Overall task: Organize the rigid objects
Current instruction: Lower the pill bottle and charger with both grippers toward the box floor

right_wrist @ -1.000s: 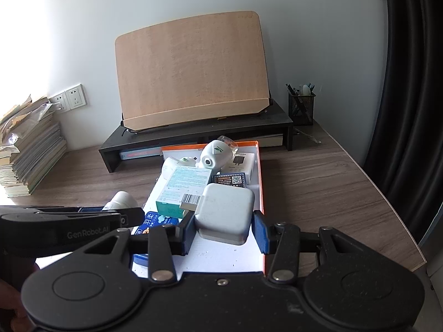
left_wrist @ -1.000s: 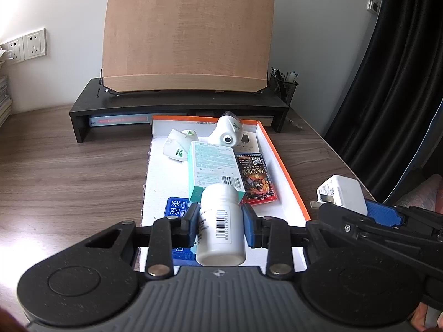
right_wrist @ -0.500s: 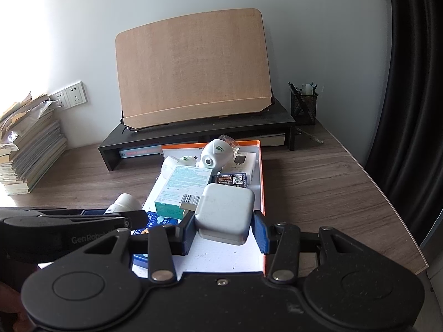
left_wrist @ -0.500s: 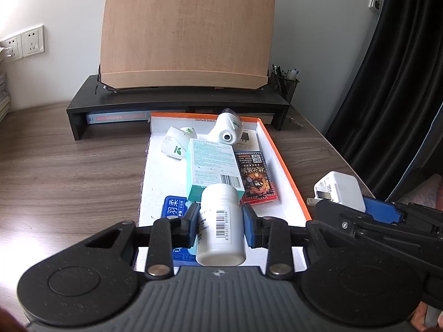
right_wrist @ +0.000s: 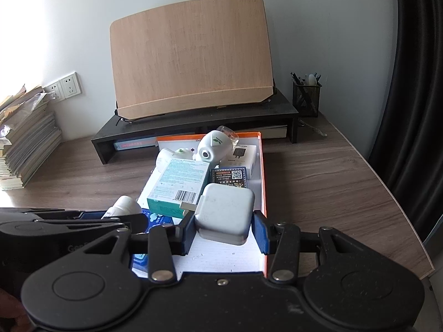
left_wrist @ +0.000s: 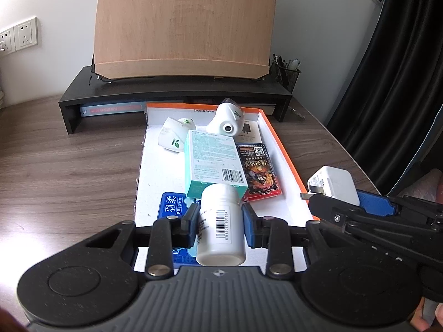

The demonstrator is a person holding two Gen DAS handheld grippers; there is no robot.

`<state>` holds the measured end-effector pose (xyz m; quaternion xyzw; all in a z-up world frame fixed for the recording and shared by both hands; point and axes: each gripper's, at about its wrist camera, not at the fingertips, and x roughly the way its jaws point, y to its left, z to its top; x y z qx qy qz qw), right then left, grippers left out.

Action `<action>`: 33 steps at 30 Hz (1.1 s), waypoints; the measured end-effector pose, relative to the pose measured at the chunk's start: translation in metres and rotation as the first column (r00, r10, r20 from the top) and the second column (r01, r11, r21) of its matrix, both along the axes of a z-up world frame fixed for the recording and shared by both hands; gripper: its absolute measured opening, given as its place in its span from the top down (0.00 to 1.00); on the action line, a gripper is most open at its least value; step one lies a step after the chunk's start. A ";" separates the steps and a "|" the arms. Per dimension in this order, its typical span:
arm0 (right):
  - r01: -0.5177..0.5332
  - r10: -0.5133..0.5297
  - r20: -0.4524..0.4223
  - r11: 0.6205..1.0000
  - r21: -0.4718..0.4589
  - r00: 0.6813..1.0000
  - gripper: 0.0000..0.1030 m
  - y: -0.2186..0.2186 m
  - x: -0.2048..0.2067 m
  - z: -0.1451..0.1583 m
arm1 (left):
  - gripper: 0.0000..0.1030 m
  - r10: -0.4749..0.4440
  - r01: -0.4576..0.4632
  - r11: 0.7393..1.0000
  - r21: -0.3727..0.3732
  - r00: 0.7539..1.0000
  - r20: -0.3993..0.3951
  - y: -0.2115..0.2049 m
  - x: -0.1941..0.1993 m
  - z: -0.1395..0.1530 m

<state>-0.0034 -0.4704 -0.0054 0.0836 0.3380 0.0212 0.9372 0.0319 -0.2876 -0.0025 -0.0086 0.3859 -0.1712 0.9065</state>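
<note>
Here, left wrist view: left gripper [left_wrist: 220,221] clamped on white pill bottle [left_wrist: 220,227], held above near end of orange-rimmed box [left_wrist: 279,149]. Teal carton [left_wrist: 213,163], card pack [left_wrist: 259,168], two white cups already inside; bottle not yet set down. Right wrist view: right gripper [right_wrist: 223,228] clamped on white charger [right_wrist: 225,211], held over box's right near corner, beside rim. Judgement: task well along; two held items left to place.

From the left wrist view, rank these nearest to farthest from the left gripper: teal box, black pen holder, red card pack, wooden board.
1. teal box, in the tray just beyond the jaws
2. red card pack, right of it, slightly farther
3. wooden board, on the black stand
4. black pen holder, far right corner
</note>
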 end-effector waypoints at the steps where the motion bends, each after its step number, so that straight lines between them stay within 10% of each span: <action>1: -0.003 0.003 -0.006 1.000 -0.001 1.000 0.48 0.000 0.002 -0.002 | 0.68 0.000 0.000 1.000 0.000 1.000 -0.003 0.000 0.001 -0.001; 33: -0.049 0.049 -0.095 0.999 -0.002 0.994 0.47 -0.006 0.047 -0.029 | 0.68 0.011 -0.011 1.000 0.002 0.995 -0.097 -0.008 0.027 -0.026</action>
